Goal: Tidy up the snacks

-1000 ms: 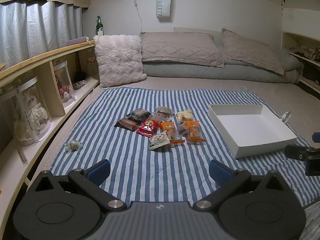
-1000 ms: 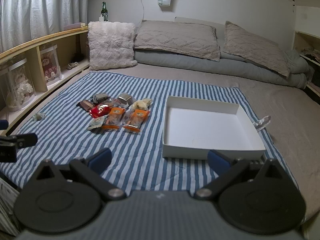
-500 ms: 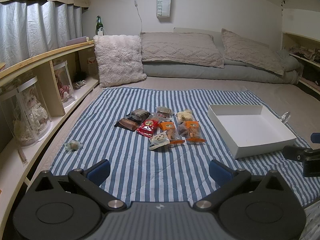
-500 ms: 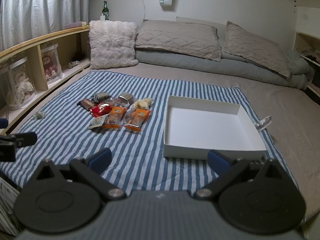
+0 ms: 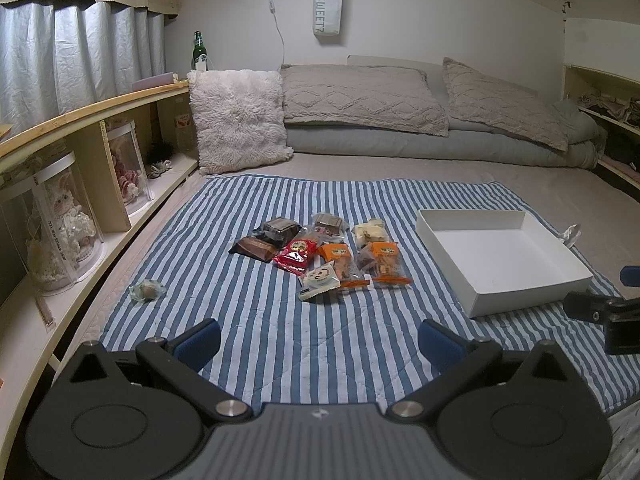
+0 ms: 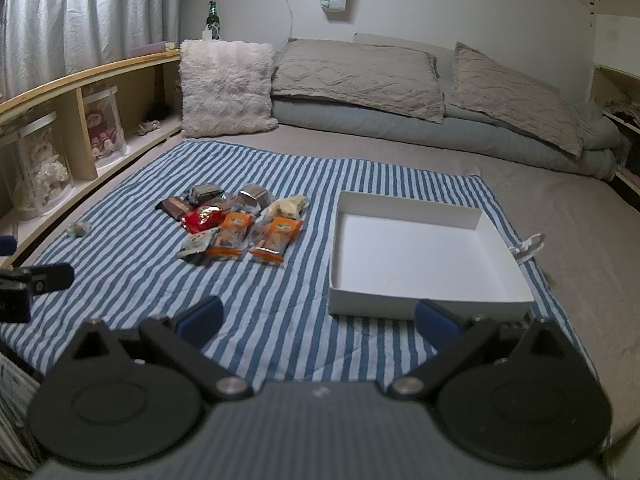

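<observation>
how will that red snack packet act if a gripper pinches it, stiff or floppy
The red packet looks like thin glossy film, so it probably crumples and flexes rather than staying stiff. It seems light and may slip. It touches neighbouring packets in the snack pile, so nudging it could drag them.

Snack wrappers glossy plastic film; box matt white card; striped blanket quilted cloth; cushion behind it shaggy fur; shelf bare wood; bottle green glass.
</observation>
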Demonstrator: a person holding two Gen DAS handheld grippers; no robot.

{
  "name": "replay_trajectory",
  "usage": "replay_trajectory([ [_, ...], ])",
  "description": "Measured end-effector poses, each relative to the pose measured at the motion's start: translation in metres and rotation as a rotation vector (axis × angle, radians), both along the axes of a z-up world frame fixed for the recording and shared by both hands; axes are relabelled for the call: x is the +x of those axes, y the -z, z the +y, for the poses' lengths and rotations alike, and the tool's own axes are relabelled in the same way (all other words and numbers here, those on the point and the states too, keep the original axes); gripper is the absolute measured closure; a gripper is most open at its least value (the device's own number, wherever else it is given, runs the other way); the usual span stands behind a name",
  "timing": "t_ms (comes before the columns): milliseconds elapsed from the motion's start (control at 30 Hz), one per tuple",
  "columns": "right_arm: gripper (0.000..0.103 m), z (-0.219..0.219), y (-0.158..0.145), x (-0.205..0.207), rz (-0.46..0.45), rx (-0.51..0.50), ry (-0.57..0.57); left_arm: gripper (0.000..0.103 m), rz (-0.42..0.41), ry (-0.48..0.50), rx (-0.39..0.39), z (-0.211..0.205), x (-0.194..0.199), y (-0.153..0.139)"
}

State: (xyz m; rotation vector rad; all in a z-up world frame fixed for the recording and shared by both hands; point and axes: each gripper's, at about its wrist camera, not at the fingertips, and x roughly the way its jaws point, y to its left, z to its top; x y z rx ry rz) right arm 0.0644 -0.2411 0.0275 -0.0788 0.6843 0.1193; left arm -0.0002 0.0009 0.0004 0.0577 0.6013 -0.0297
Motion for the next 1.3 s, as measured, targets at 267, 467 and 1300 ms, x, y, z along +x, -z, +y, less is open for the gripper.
replay_trajectory([
  [267,0.001,0.0026,0.0010,0.0010,0.000,0.000,0.000,0.000,0.000,-0.001,-0.001,0.0001,0.0000,0.0000],
  [467,0.001,0.0030,0.0011,0.0016,0.001,-0.001,-0.001,0.000,0.000,-0.001,-0.001,0.0002,0.0000,0.0000],
  [1300,0.001,0.0039,0.0011,0.0017,0.003,-0.004,-0.002,0.000,-0.001,-0.002,-0.005,0.0006,0.0006,0.0006],
])
